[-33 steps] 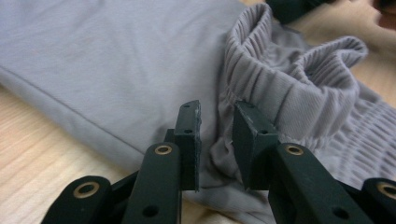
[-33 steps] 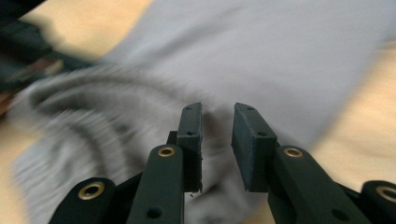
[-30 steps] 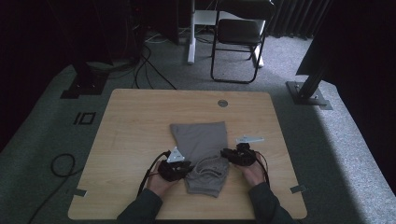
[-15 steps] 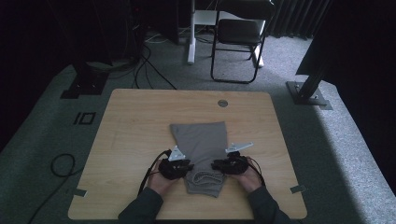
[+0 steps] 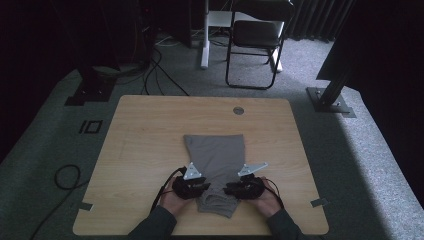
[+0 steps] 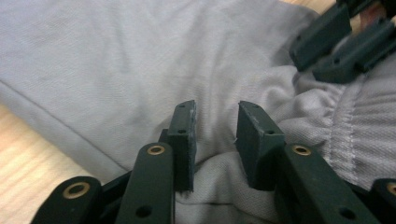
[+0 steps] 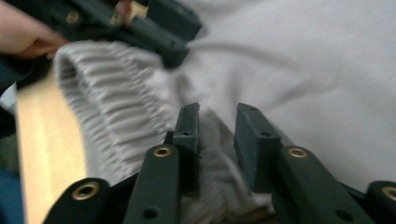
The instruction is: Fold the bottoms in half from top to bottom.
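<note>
A grey garment (image 5: 216, 160) is lying folded on the wooden table (image 5: 145, 145), slightly toward the 6 o'clock side of the tabletop's centre, its ribbed elastic waistband (image 5: 216, 204) bunching at the 6 o'clock end nearest the person. The left gripper (image 5: 202, 187) is resting at the 9 o'clock side of that bunched end, and the right gripper (image 5: 231, 189) is sitting at the 3 o'clock side, each carried in one of the person's hands. In the left gripper view, the left gripper (image 6: 215, 140) is standing with its jaws partly apart over a raised fold of the fabric (image 6: 140, 60); the jaws have just been opening, the cloth is lying between and under them, and the pads are not pressing on it. In the right gripper view, the right gripper (image 7: 217, 140) is showing a similar narrow gap, its jaws also having just been opening, with a ridge of cloth beneath and the waistband (image 7: 116, 107) running off toward 10 o'clock; no grip is visible. A round grommet (image 5: 238, 110) is sitting in the tabletop at 12 o'clock. A folding chair (image 5: 255, 40) is standing on the carpet beyond the table.
</note>
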A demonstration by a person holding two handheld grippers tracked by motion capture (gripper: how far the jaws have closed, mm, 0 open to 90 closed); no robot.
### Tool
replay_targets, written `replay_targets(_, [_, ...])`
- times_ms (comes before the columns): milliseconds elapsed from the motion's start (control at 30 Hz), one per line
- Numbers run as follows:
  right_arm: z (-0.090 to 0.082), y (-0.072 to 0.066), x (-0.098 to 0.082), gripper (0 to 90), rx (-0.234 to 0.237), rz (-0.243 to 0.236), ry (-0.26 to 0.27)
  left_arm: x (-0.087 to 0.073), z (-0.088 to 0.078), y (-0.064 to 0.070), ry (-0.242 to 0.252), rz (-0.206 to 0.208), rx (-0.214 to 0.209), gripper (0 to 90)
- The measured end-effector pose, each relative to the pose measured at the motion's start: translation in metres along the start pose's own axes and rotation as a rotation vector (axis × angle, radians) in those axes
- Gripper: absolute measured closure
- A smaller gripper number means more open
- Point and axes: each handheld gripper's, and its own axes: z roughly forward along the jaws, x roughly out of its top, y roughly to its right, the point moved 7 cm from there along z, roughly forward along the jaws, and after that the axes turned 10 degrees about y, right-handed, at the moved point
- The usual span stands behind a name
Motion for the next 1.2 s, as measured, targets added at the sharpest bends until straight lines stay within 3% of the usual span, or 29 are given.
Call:
replay_targets(133, [0.0, 0.015, 0.017, 63.9, -0.096, -0.013, 0.06, 0.011, 0.001, -0.014, 0.023, -0.002, 0.054, 65.7])
replay_targets(300, [0.007, 0.047, 0.038, 60.9, -0.224, -0.003, 0.106, 0.034, 0.006, -0.039, 0.066, 0.003, 0.133, 63.8])
replay_targets(433, [0.015, 0.069, 0.054, 59.6, -0.303, 0.014, 0.136, 0.047, 0.015, -0.062, 0.073, -0.007, 0.189, 62.2])
replay_targets(633, [0.036, 0.094, 0.063, 59.7, -0.374, 0.017, 0.097, 0.041, 0.034, -0.091, 0.016, -0.063, 0.249, 63.7])
replay_targets(733, [0.045, 0.097, 0.058, 59.6, -0.386, 0.006, 0.067, 0.038, 0.033, -0.092, 0.028, -0.082, 0.245, 65.6])
replay_targets(900, [0.043, 0.094, 0.055, 60.5, -0.384, -0.002, 0.066, 0.031, 0.027, -0.087, 0.024, -0.085, 0.247, 66.5])
replay_targets(1033, [0.037, 0.086, 0.048, 62.0, -0.363, -0.016, 0.058, 0.022, 0.018, -0.076, 0.048, -0.129, 0.232, 66.7])
replay_targets(1200, [0.029, 0.078, 0.04, 64.0, -0.34, -0.023, 0.04, 0.009, 0.008, -0.062, 0.043, -0.138, 0.203, 67.6])
